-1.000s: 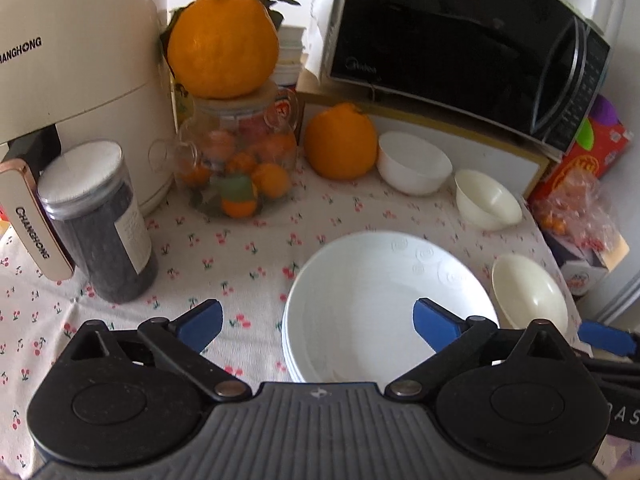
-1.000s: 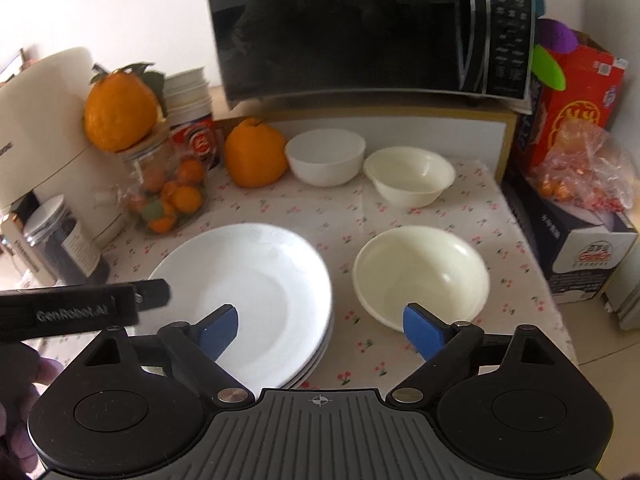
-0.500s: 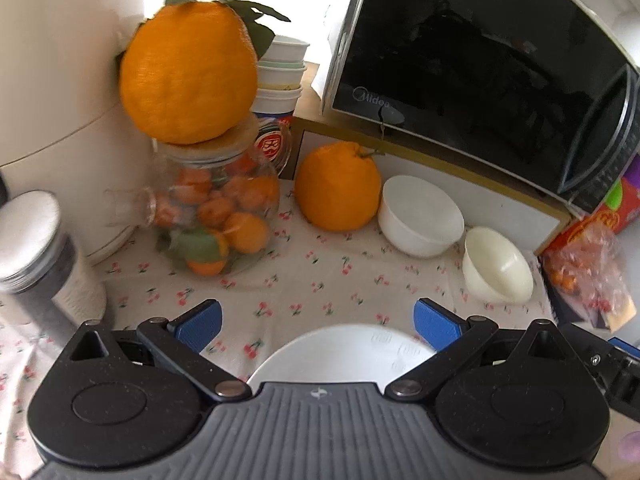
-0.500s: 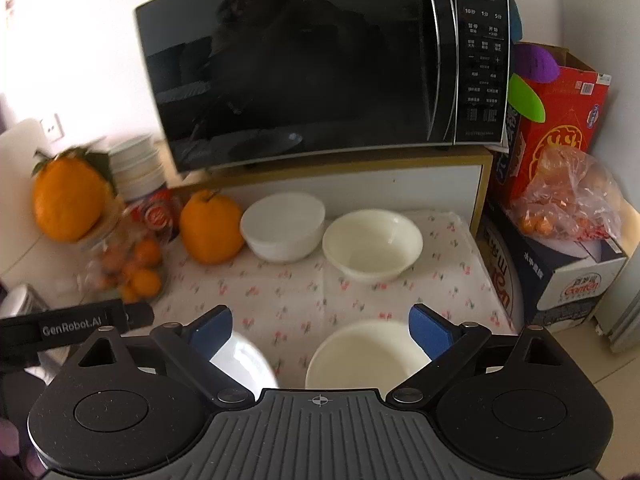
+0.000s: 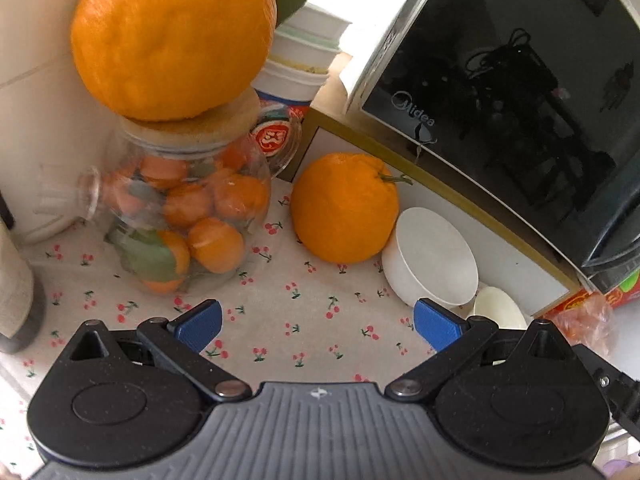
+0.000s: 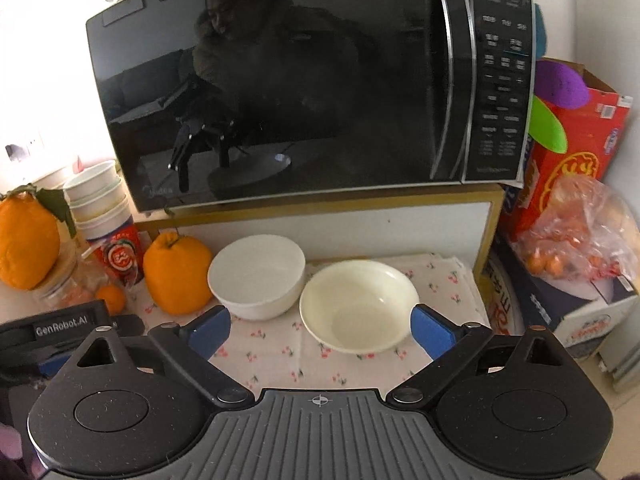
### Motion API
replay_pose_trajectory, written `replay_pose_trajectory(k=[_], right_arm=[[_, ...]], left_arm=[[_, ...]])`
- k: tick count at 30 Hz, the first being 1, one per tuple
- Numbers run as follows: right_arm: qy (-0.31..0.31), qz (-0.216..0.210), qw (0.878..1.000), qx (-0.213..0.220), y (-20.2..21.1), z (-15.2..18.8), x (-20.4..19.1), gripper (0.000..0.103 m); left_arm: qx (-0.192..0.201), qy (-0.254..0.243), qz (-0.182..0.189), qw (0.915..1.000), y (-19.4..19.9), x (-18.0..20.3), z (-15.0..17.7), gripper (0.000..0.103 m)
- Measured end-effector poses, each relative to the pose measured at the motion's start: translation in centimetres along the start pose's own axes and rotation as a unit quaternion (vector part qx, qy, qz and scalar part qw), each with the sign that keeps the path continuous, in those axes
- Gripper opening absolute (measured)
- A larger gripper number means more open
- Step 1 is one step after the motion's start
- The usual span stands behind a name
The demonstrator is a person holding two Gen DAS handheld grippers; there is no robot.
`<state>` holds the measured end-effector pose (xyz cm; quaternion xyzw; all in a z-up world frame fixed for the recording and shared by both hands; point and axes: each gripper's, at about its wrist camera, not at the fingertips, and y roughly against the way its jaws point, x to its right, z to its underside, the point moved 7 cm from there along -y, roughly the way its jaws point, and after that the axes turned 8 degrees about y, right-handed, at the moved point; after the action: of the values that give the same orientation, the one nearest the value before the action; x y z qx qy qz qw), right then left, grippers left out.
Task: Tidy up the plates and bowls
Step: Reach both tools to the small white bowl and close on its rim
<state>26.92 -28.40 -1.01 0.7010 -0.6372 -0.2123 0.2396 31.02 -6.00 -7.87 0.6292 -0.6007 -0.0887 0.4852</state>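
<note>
A white bowl [image 6: 256, 276] and a cream bowl [image 6: 358, 306] stand side by side at the back of the cherry-print cloth, below the microwave. My right gripper [image 6: 320, 330] is open and empty, just in front of the cream bowl. My left gripper [image 5: 318, 320] is open and empty over the cloth, with the white bowl [image 5: 434, 256] and the cream bowl [image 5: 500, 314] to its right. The left gripper's body shows at the lower left of the right wrist view [image 6: 64, 324]. The stacked plates and the third bowl are out of view.
A black microwave [image 6: 280, 92] sits on a shelf above the bowls. A large orange [image 5: 344, 208] lies left of the white bowl. A glass jar of small oranges [image 5: 188, 216] carries another large orange [image 5: 172, 32]. Paper cups [image 6: 108, 224], a red box [image 6: 576, 152] and bagged fruit [image 6: 580, 232] stand around.
Both grippers have moved forward toward the back of the table. The stacked plates and the near cream bowl have dropped out of view below them. Both stay open.
</note>
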Motion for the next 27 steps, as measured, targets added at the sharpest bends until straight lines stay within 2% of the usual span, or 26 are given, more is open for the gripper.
replay_pose_trajectory(k=[7,10,14,17,21,22,25,27], right_arm=[[0.013,-0.016,1.0,0.005,-2.3,-1.8,-0.6,0.099],[0.003,-0.025,1.0,0.003,-3.7,-2.5,-0.7,0.099],[0.003,-0.049,0.999,-0.004,-6.0,-3.1,-1.2,0.099],[0.022,-0.057,0.998,-0.013,-8.0,-3.4,-1.7,0.099],[0.024,-0.052,0.998,-0.016,-10.2,-3.7,-1.3,0.096],[0.02,-0.052,0.998,-0.017,-10.8,-3.8,-1.1,0.094],[0.007,-0.052,0.998,-0.019,-12.1,-3.8,-0.3,0.079],[0.005,-0.054,0.998,-0.022,-13.1,-3.7,-0.1,0.058]], left_arm=[[-0.023,0.014,0.04,0.9988,-2.5,0.9,0.0,0.102],[-0.02,0.044,0.046,0.9978,-3.4,0.4,-0.6,0.1],[-0.023,0.087,0.072,0.9934,-4.3,0.2,-0.9,0.089],[-0.033,0.095,0.096,0.9903,-5.2,0.9,-0.6,0.077],[-0.045,0.097,0.122,0.9868,-6.2,1.8,-0.3,0.066],[-0.046,0.098,0.125,0.9863,-6.3,1.9,-0.3,0.061],[-0.048,0.098,0.134,0.985,-6.8,2.2,0.0,0.053],[-0.046,0.096,0.141,0.9843,-7.0,2.4,0.0,0.049]])
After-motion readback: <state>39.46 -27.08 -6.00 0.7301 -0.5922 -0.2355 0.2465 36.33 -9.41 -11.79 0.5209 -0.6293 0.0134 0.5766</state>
